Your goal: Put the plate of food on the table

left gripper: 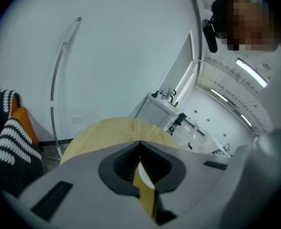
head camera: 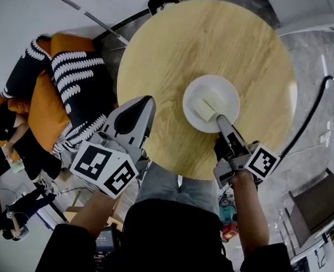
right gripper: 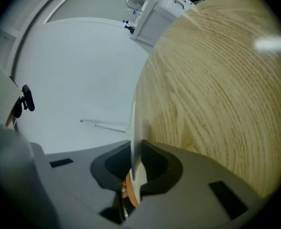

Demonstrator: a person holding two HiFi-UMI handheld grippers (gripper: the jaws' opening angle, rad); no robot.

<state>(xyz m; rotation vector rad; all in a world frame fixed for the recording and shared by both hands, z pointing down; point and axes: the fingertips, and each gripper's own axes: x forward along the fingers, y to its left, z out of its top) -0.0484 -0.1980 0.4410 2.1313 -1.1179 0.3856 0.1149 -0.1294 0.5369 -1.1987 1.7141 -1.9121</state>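
Currently the right gripper [head camera: 221, 119] clamps the plate [head camera: 225, 89] rim over the table [head camera: 172, 55]. Setting down and release remain. Left gripper [head camera: 147, 102] is closed, empty.

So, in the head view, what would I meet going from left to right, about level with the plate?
The striped cushions → left claw → plate of food → black cable.

Round table [head camera: 212, 44]: upper half & left part bare, room to pass. Lower right of ctr, plate [head camera: 211, 102] in the way. Sofa [head camera: 45, 115] close by table's left edge, chair [head camera: 162, 1] at top edge.
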